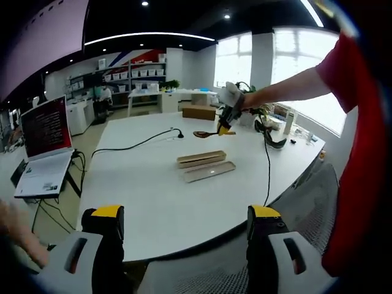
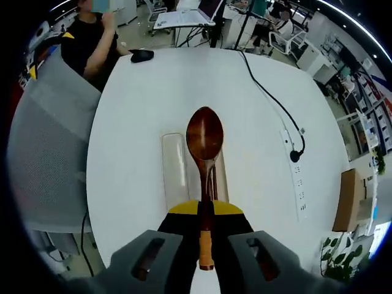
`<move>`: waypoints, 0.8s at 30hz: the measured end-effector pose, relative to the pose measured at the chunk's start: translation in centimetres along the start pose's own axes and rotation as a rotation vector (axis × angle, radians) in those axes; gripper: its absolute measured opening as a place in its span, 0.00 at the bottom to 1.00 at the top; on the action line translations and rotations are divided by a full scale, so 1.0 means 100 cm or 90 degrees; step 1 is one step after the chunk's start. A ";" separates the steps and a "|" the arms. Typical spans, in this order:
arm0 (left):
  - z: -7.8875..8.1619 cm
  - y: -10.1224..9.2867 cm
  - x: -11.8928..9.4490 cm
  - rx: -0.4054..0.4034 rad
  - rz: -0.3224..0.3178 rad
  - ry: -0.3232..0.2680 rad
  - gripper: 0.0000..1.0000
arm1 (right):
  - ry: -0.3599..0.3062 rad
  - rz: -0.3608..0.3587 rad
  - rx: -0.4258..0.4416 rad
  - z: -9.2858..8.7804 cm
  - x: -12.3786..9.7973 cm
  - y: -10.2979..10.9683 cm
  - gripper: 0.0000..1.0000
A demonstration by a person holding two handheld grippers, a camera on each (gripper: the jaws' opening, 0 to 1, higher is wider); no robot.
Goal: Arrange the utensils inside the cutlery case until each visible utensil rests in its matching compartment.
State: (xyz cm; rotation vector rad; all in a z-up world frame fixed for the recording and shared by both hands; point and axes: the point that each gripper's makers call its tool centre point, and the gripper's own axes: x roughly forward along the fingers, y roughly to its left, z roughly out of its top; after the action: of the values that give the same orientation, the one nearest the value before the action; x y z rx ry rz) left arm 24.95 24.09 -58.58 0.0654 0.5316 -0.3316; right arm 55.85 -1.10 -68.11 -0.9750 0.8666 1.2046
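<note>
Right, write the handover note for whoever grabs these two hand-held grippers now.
Right hand-held gripper: shut on the wooden spoon by its handle, held in the air above the table, bowl forward, over the case parts.
Left hand-held gripper: open, holding nothing, back at the near table edge.
Cutlery case and its clear lid lie side by side, apart, mid white table.
Done: spoon picked up.
Left: lower the spoon into its matching compartment; whether other utensils are already inside cannot be told.

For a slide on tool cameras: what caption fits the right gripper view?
Right tongs shut on a wooden spoon, held above the open cutlery case on a white table.
</note>
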 end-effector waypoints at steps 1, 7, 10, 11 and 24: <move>0.000 0.000 0.000 0.001 0.001 0.000 0.85 | -0.002 0.000 0.003 0.000 0.001 -0.001 0.01; -0.001 0.006 0.001 -0.005 0.009 0.002 0.84 | -0.004 0.006 -0.004 0.003 0.007 -0.004 0.01; 0.000 0.007 0.003 -0.002 0.008 0.004 0.84 | -0.001 0.006 -0.003 0.001 0.011 -0.011 0.01; -0.001 0.008 0.003 -0.003 0.009 0.006 0.84 | -0.002 0.006 -0.002 0.000 0.012 -0.013 0.01; -0.005 0.009 0.007 -0.010 0.018 0.018 0.84 | -0.010 0.025 0.020 0.001 0.040 -0.014 0.01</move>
State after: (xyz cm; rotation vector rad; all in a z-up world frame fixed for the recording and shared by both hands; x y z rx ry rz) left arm 25.53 24.81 -59.39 0.0628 0.5603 -0.2986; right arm 57.86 0.24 -71.58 -0.9269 0.8933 1.2268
